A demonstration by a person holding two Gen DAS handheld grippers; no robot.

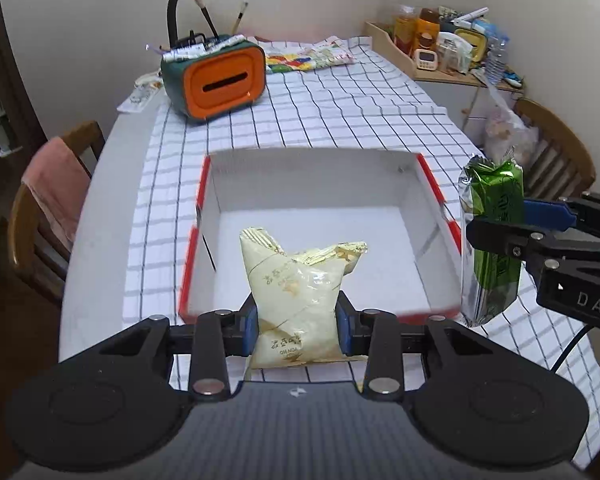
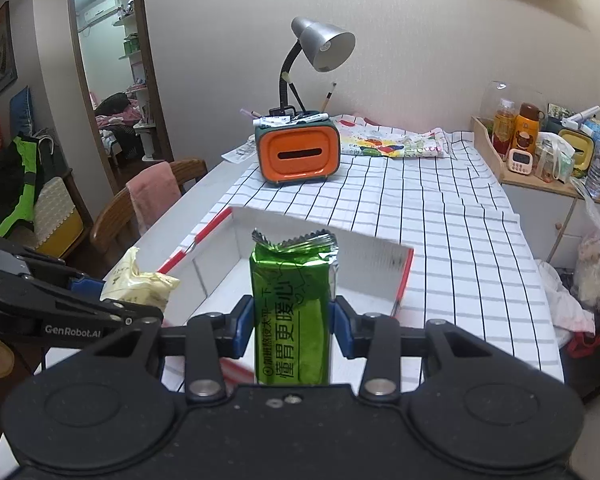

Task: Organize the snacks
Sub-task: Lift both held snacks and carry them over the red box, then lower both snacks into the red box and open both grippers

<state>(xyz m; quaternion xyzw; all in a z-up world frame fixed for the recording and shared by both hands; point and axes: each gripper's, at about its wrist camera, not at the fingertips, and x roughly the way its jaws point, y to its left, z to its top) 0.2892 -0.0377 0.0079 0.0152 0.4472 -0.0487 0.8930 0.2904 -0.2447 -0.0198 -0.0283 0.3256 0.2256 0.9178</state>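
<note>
My left gripper (image 1: pixel 296 330) is shut on a pale yellow snack bag (image 1: pixel 296 284), which hangs above the near edge of an empty white box with a red rim (image 1: pixel 432 184). My right gripper (image 2: pixel 292 330) is shut on a green foil snack pack (image 2: pixel 292 304), held upright. In the left wrist view that green pack (image 1: pixel 494 240) hangs just right of the box, with the right gripper (image 1: pixel 496 224) reaching in from the right. In the right wrist view the yellow bag (image 2: pixel 140 280) and the left gripper (image 2: pixel 112 300) sit at the left, beside the box (image 2: pixel 404 276).
A checked cloth (image 1: pixel 340 112) covers the table. An orange and green pen holder (image 1: pixel 216 80) and a grey desk lamp (image 2: pixel 320 44) stand at the back left. A colourful packet (image 1: pixel 308 58) lies at the far end. Wooden chairs (image 1: pixel 48 200) flank the table; a cluttered shelf (image 1: pixel 444 48) stands at right.
</note>
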